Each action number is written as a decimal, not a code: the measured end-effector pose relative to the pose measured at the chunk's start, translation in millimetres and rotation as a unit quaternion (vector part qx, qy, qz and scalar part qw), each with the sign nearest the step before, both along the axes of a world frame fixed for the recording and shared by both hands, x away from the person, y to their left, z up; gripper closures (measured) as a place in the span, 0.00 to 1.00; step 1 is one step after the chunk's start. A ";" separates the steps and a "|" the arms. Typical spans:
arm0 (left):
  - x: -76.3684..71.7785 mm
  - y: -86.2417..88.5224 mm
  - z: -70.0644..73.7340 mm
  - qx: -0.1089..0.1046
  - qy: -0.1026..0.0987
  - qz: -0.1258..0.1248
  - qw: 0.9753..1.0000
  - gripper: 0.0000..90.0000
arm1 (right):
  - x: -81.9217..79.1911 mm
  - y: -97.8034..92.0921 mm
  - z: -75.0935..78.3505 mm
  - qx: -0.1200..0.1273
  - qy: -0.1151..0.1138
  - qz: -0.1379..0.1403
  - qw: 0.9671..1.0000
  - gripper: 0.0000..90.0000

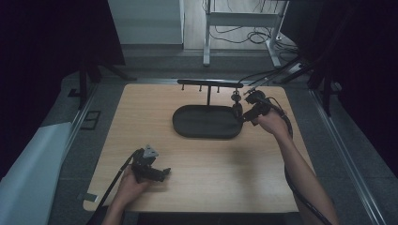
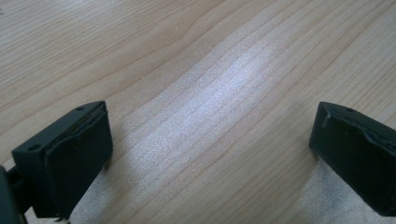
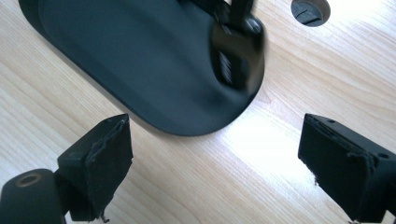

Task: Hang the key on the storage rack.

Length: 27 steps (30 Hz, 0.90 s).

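On one table [image 1: 197,173]: one tray [image 1: 206,123], two grippers, both spread.

A black oval tray [image 1: 206,123] forms the base of a small stand resting flat on the far half of the light wooden table [image 1: 197,173], near its middle. A thin black post [image 1: 209,96] rises upright from the tray's far edge and carries a horizontal black bar [image 1: 210,83] with short pegs hanging beneath it. The tray's surface is matte, smooth and shallowly dished, with a rounded rim. At its right end hangs a small dark object [image 1: 237,108], blurred in the right gripper view [image 3: 236,56] and too indistinct to identify. A round cable hole [image 3: 310,11] pierces the tabletop just beyond that end.
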<state>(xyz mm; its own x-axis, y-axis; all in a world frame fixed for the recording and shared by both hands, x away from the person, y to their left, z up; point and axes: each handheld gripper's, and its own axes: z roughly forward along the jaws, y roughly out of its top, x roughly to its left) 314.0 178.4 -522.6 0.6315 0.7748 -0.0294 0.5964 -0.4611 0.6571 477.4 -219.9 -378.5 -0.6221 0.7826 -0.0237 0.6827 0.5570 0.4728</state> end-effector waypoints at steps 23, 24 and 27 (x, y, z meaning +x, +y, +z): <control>-0.1 -0.4 -0.1 -0.001 -0.001 0.002 1.000 0.00 | -39.3 -23.9 3.3 0.011 -0.017 0.010 1.000 0.11; -0.1 -0.4 -0.1 -0.001 -0.001 0.002 1.000 0.00 | -40.7 -24.5 3.5 0.011 -0.018 0.010 1.000 0.12; -0.2 -0.5 -0.1 -0.002 -0.001 0.002 1.000 0.00 | -46.2 -27.6 3.8 0.012 -0.021 0.012 1.000 0.12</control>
